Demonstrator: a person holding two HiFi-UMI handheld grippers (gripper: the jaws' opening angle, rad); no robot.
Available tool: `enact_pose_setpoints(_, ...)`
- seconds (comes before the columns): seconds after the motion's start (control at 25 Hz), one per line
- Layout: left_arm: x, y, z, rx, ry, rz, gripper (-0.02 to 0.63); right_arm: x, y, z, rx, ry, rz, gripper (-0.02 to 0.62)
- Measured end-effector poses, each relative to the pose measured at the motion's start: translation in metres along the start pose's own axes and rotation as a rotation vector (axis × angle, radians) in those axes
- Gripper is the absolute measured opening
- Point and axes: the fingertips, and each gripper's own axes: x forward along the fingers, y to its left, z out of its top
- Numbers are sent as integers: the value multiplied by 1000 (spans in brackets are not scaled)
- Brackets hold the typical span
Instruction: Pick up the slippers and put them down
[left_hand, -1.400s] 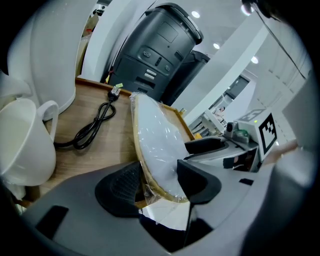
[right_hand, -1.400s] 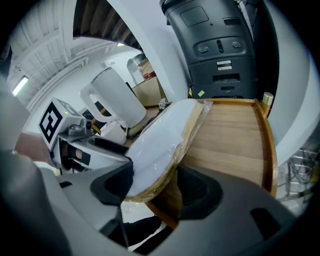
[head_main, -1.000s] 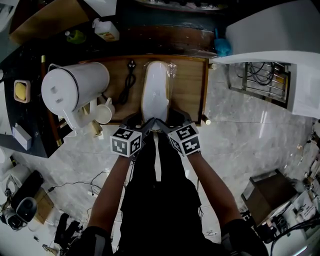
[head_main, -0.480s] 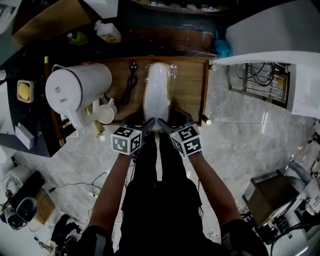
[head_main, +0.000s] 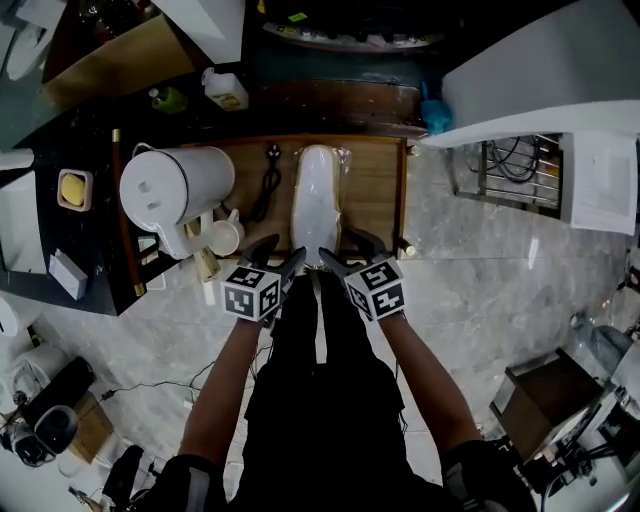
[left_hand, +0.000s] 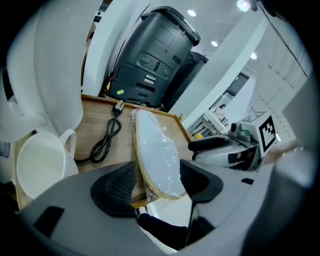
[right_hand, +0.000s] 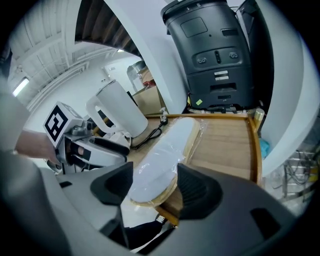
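Note:
The pair of white slippers (head_main: 316, 195), wrapped in clear plastic, lies lengthwise on the wooden tray (head_main: 375, 185). My left gripper (head_main: 282, 255) hovers just off the pack's near end, apart from it. Its jaws have just been opening and stand wide, with nothing pressed between the pads. In the left gripper view the slippers (left_hand: 157, 150) show beyond the left gripper (left_hand: 157, 182). My right gripper (head_main: 347, 250) is open too, beside the left one. Past the right gripper (right_hand: 155, 187), the slippers (right_hand: 165, 160) rest on the wood untouched.
A white kettle (head_main: 175, 190) and a white cup (head_main: 225, 237) stand at the tray's left, with a black power cord (head_main: 265, 180) lying beside the slippers. A black machine (left_hand: 155, 55) rises behind the tray. Marble floor (head_main: 480, 270) lies to the right.
Both grippers have drawn back and up from the slippers' near end, and their jaws have spread. The slippers stay lying on the tray.

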Motion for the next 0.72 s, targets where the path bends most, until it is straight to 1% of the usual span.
enact_pose_setpoints(0.12, -10, -13, 8, 18, -15, -27, 270, -11, 10, 6, -10, -11, 15, 278)
enact_pose_setpoints(0.2, -17, -24, 14, 32, -21, -52, 268, -19, 17, 9, -23, -19, 27, 264)
enact_pose_setpoints(0.28, -24, -35, 21, 48, -26, -81, 268, -29, 24, 15, -36, -37, 33, 225)
enact_pose_setpoints(0.44, -42, -54, 39, 80, -55, -127, 258, -52, 38, 33, -53, -96, 36, 118)
enact_pose_setpoints(0.6, -63, -68, 58, 91, -108, -158, 195, -69, 48, 47, -73, -130, 29, 38)
enact_pose_setpoints(0.72, -76, -77, 63, 84, -131, -183, 103, -80, 60, 56, -92, -150, 52, 9)
